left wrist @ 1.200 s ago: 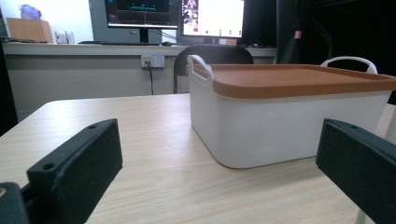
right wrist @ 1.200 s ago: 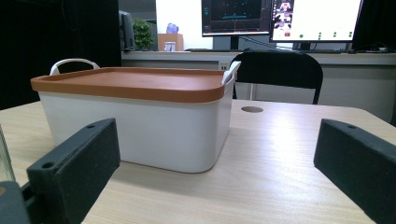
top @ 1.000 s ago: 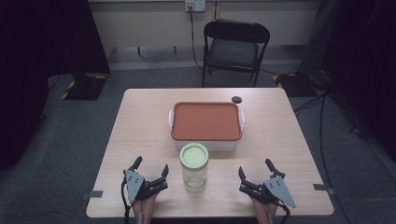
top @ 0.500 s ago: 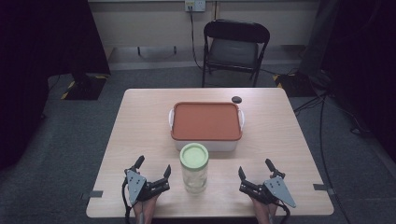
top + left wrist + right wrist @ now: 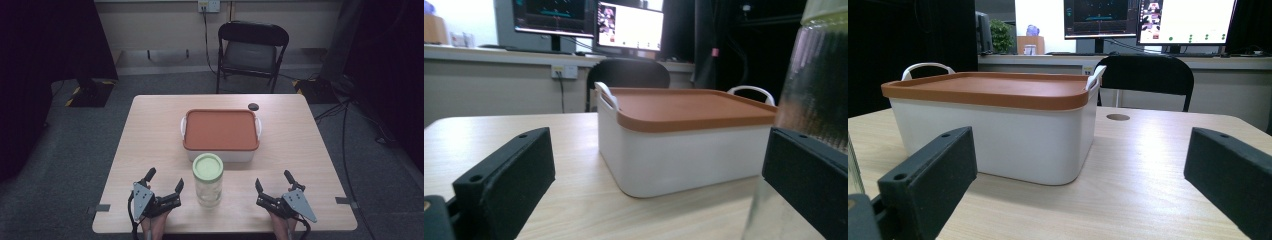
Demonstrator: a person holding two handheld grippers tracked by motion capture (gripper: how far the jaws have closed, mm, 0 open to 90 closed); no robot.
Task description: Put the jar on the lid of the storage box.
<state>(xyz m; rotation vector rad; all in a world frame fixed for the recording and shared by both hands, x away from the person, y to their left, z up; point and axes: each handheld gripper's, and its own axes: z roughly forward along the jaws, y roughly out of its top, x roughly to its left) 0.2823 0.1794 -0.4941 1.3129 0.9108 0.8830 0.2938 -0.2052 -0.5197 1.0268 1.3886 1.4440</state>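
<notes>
- High view: a pale wooden worktop carries a white box with an orange lid and white handles at its two ends, set near the middle.
- Just in front of the box, on the person's side, stands a clear glass jar with a pale green lid; jar and box sit very close, and I cannot tell if they touch.
- A small dark round disc lies on the worktop beyond the box's far right corner.
- The left gripper rests at the near edge, left of the jar, jaws spread wide and holding nothing; the right gripper rests at the near edge, right of the jar, jaws likewise wide apart and empty.
- A black folding chair stands beyond the far side of the worktop.
- Left gripper view: the two black jaws stand far apart, nothing between them. The box sits ahead, the jar rises close at the right edge, just behind the right jaw.
- Monitors glow on a desk behind the chair.
- Right gripper view: the jaws are again wide open and empty. The box sits ahead to the left, and the disc lies flat on the worktop past it.
</notes>
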